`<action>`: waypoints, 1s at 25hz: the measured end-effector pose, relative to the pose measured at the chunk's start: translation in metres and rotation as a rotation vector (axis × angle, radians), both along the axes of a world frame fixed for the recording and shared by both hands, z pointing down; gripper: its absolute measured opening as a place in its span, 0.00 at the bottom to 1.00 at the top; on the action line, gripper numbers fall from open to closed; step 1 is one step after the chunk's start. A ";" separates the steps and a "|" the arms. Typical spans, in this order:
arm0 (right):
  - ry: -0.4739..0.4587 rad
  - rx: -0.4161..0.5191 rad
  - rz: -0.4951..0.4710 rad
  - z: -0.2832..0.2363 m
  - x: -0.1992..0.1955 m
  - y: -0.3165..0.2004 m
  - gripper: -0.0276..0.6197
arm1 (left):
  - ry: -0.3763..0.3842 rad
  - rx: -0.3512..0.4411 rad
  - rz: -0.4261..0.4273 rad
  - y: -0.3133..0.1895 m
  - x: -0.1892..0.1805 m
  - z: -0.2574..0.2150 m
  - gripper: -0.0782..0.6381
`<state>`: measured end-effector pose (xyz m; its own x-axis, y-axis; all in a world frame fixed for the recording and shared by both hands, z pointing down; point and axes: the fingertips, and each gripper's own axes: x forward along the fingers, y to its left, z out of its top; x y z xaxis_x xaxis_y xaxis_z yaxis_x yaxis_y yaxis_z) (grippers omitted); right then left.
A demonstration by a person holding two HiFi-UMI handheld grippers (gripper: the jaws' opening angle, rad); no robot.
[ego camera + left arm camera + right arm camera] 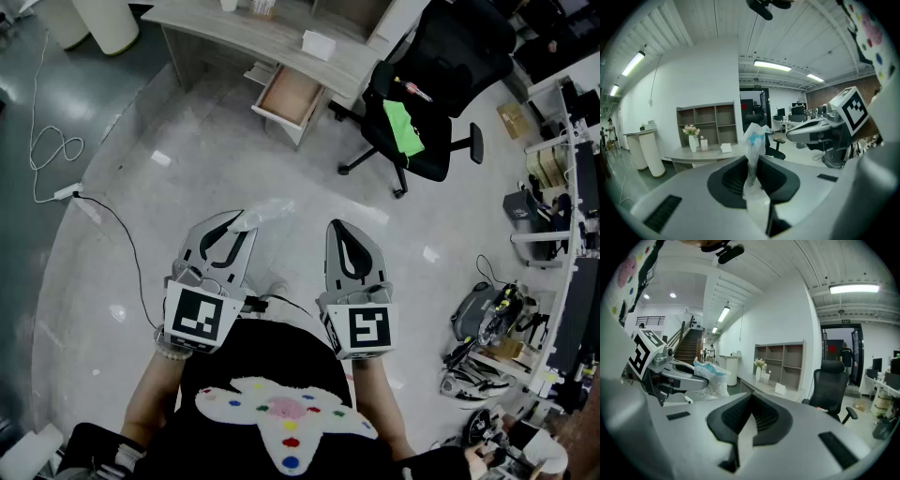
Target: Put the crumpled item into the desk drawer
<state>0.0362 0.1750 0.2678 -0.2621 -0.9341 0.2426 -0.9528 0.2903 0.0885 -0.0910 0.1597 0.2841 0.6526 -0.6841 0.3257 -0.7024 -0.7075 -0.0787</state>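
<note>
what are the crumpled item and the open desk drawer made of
Crumpled item: thin translucent plastic film, probably a bag; it is wrinkled and see-through, with something blue inside. Drawer: looks like pale brown wood-look board, matte; whether it is laminate or real wood can't be told.

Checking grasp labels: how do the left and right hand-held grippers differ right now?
The left hand-held gripper is shut on a crumpled plastic bag; the right hand-held gripper is shut on nothing. In the head view the left angles inward, while the right points straight ahead. Both are held out toward the desk.
</note>
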 end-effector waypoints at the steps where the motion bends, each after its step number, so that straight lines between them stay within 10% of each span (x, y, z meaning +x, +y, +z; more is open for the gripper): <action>1: 0.002 -0.001 0.000 0.000 0.000 0.001 0.05 | 0.002 0.002 -0.001 0.000 0.000 -0.001 0.20; 25: 0.007 -0.005 -0.066 0.005 0.001 0.009 0.05 | 0.000 0.018 -0.034 0.008 0.011 0.000 0.20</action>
